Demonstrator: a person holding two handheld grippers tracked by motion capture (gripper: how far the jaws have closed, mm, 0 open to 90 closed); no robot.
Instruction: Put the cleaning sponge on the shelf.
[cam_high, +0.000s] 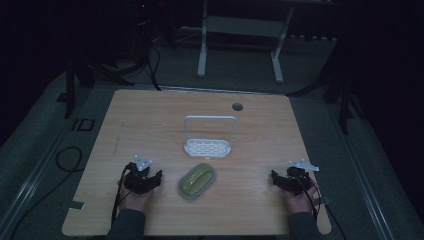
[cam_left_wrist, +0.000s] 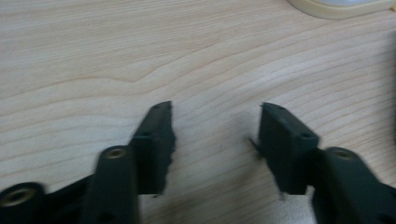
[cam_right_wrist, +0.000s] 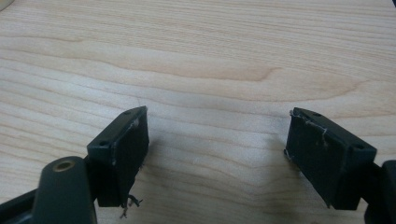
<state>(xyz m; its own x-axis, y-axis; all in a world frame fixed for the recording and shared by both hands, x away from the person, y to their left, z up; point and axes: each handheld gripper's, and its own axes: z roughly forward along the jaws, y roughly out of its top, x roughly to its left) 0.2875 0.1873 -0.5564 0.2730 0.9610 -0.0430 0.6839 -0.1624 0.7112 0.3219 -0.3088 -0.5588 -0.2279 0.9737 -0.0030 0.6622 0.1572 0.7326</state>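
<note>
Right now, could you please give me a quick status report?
Left tool and right tool open, empty. Lidded dish between them, untouched. White rack behind it.

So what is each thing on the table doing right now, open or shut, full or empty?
Left gripper: open, nothing between its jaws.
Right gripper: open, nothing between its jaws.
Lidded box: shut, flat on the table, something yellow-green inside.
White rack: upright, tray empty.
Table: bare wood around these things.
</note>
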